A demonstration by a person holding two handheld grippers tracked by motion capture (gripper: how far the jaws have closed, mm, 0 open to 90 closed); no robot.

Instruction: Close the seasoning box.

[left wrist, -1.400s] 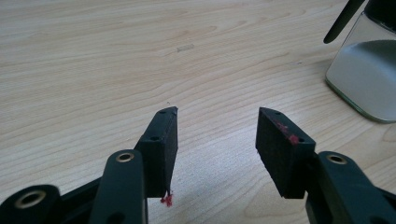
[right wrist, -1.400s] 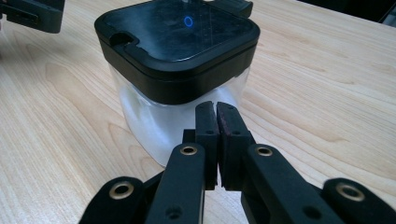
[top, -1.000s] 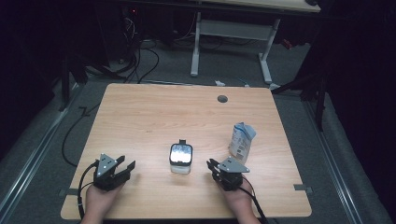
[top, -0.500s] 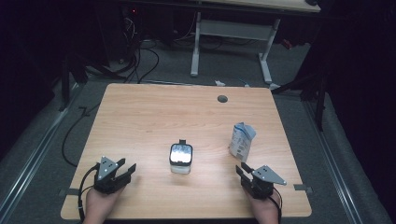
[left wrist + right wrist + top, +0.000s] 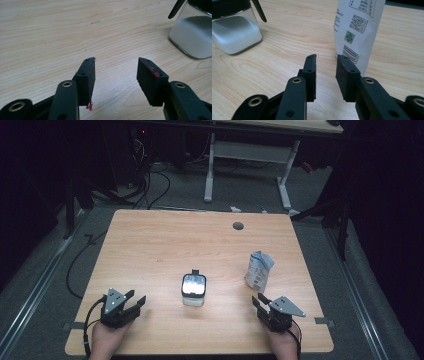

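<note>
From the high view, your left tool and right tool both rest at the near edge of the bench, each well clear of the goods. The glass jar stands upright at the middle, between the two tools, and the white pouch stands upright just ahead of your right tool. That spacing probably gives you a free lane to either item.

In the left gripper view, your left tool has its jaws parted wide with nothing but bare wood between them. The jar, holding a white powder with its black clasp hanging loose, sits off to one side, not lined up for a grasp.

In the right gripper view, your right tool holds nothing. Its jaws have just been opening, leaving a moderate gap. The pouch stands close beyond one pad, slightly off the gap, so you look set to take it next.
</note>
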